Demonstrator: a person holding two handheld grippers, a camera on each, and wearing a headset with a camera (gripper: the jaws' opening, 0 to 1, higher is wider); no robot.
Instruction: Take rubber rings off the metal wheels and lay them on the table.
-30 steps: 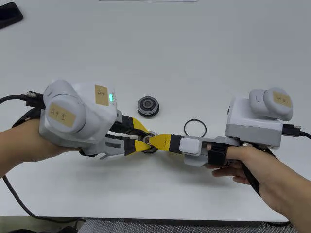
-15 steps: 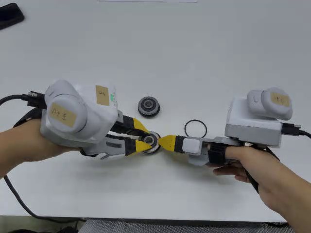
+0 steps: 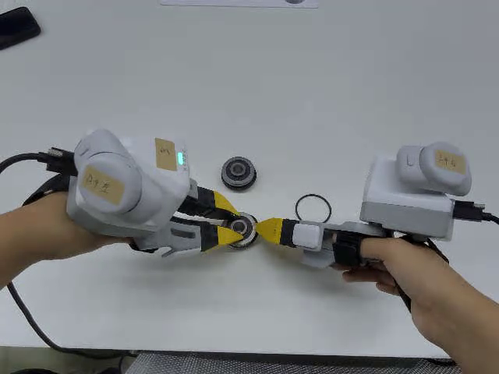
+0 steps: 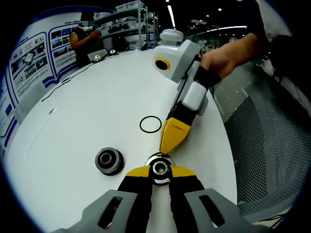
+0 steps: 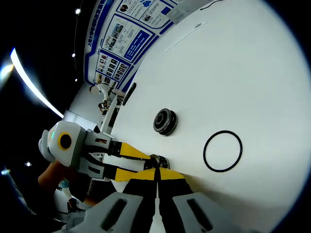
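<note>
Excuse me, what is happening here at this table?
A person works with two hand-held grippers. The left gripper grips a small round metal wheel between its yellow-tipped fingers. The right gripper, fingers closed together, meets that wheel's edge with its tip. One thin black rubber ring lies loose on the white table nearby, and a second metal wheel rests there too.

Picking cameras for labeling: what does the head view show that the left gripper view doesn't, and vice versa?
Head view adds: the body of the left gripper with its green light, a black cable, a dark flat object at the far corner of the table. Left gripper view adds: shelves, wall posters, a mesh surface past the table edge. Both: the wheel clamped in the left jaws, the shut right gripper touching it, a second wheel, a loose rubber ring.
</note>
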